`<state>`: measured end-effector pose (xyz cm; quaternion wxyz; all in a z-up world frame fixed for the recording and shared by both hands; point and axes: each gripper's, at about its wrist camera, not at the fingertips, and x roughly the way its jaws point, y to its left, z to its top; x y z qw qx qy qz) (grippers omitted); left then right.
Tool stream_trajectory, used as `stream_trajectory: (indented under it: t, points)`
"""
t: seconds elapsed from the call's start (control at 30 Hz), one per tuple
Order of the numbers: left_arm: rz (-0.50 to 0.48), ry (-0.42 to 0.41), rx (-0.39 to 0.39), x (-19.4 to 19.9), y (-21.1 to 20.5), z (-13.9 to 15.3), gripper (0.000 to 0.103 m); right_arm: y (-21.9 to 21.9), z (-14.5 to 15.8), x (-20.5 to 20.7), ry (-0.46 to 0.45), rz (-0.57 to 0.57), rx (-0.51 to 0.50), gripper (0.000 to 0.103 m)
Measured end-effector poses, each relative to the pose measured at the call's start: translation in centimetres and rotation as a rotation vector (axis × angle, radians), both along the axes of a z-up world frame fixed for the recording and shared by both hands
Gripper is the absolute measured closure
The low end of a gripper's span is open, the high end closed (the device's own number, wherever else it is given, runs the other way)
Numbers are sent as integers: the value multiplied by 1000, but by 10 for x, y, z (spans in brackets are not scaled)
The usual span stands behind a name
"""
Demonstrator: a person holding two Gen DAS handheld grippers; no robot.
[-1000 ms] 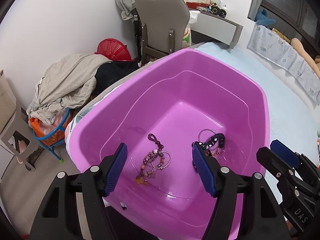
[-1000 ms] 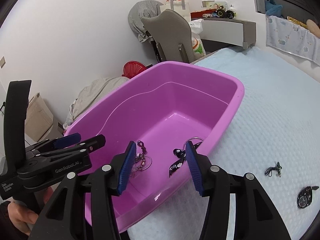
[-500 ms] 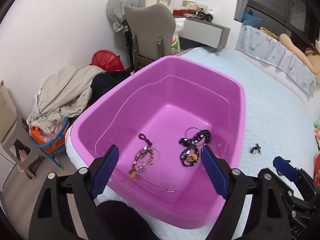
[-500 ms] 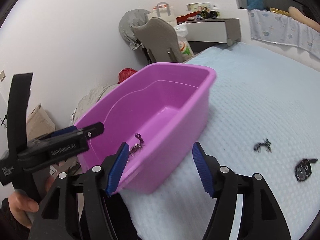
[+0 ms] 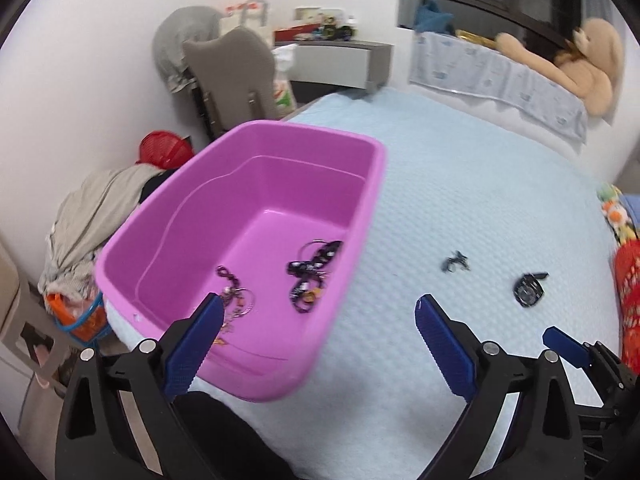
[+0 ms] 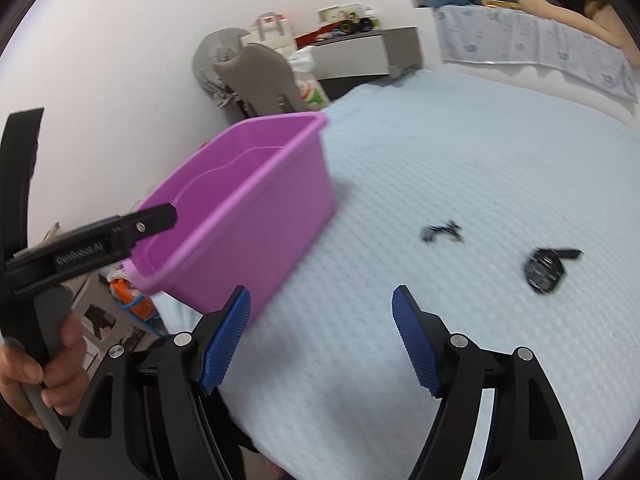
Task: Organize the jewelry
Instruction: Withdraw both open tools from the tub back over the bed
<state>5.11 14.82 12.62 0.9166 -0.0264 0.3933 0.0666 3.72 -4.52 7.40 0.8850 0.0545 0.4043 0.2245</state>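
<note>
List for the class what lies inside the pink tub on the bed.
Inside the pink tub lie a beaded bracelet and a black-and-purple strap with a ring. The left gripper's finger covers the bracelet's near end, so that part cannot be seen.

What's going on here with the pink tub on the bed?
A person is sorting jewelry with two handheld tongs. Both the left tongs and right tongs are open and empty, hovering over the bed. Two beaded pieces already lie in the pink tub. A small dark piece and a watch are not yet picked up.
</note>
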Motion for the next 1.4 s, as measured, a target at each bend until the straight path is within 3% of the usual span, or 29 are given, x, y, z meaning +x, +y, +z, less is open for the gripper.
stream_trajectory:
  t: [0.27, 0.53, 0.8, 1.4]
  points:
    - [-125, 2, -12, -4, -59, -10, 7, -76, -25, -27, 58, -150, 32, 31]
    - [-258, 36, -16, 1, -118, -39, 7, -138, -45, -39, 81, -293, 41, 31]
    - [-288, 73, -21, 29, -141, -77, 7, -172, -75, -32, 112, -385, 47, 31]
    - [-246, 163, -5, 151, -154, -177, 7, -186, -148, 88, 120, -436, 4, 31]
